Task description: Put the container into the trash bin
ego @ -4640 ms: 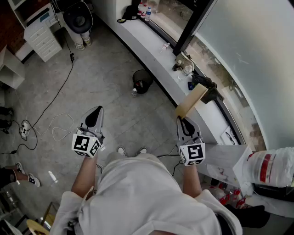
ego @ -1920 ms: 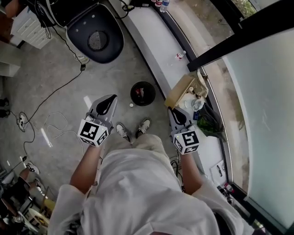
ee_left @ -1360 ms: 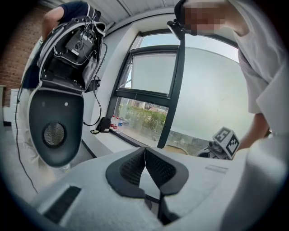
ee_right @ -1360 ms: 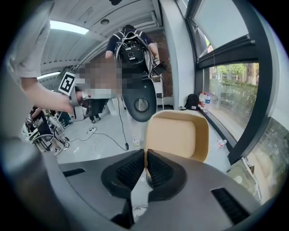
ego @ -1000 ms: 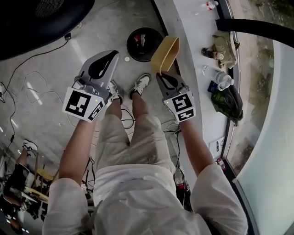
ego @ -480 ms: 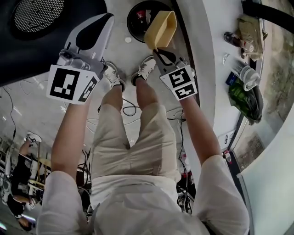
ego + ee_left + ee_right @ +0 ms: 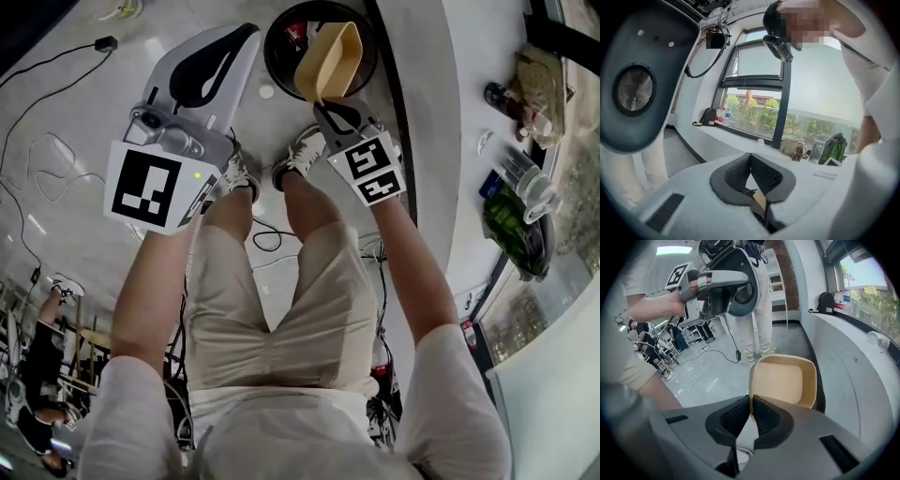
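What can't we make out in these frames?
- Trash bin contents: head view, the container covers most of the opening; right gripper view, the container blocks it too.
- Whether the container is below the bin's rim yet: head view looks steeply down, no depth.
- Items on the ledge: head view, too small to identify.

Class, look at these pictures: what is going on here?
A person holds a gripper in each hand. The right gripper is shut on the rim of a tan container, holding it over the black trash bin on the floor by the person's shoes. The container is not yet released. The left gripper is shut and empty beside it.
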Action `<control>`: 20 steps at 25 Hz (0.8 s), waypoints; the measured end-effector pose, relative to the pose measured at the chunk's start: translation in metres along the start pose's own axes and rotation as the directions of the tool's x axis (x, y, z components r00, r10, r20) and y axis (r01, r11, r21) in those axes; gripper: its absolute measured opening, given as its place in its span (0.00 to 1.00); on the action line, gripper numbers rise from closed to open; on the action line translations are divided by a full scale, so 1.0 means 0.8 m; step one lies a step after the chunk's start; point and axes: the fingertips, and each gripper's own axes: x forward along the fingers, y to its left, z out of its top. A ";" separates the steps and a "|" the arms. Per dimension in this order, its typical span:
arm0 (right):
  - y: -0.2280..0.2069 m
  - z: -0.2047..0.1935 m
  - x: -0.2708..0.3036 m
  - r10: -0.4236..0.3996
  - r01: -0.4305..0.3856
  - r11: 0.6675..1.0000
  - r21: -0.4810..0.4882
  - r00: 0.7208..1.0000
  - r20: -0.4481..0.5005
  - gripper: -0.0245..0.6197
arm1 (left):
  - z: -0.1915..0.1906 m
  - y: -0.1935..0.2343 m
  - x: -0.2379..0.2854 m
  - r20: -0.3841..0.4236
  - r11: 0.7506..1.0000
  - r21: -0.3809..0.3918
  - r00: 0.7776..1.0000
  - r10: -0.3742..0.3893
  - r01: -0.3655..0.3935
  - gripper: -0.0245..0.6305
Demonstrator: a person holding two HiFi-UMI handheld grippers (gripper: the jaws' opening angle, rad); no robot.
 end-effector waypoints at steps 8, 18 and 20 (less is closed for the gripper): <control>-0.023 -0.018 0.039 0.025 -0.025 0.999 -0.021 0.999 -0.034 0.07 | -0.045 0.015 0.020 0.000 1.000 -0.024 1.000 0.009 -0.009 0.06; -0.040 -0.039 0.083 0.075 -0.080 0.996 -0.039 0.990 -0.122 0.07 | -0.073 0.025 0.043 0.001 0.999 -0.046 1.000 0.011 -0.011 0.06; -0.041 -0.042 0.091 0.089 -0.095 0.995 -0.037 0.987 -0.137 0.07 | -0.076 0.025 0.047 0.000 0.999 -0.047 1.000 0.011 -0.011 0.06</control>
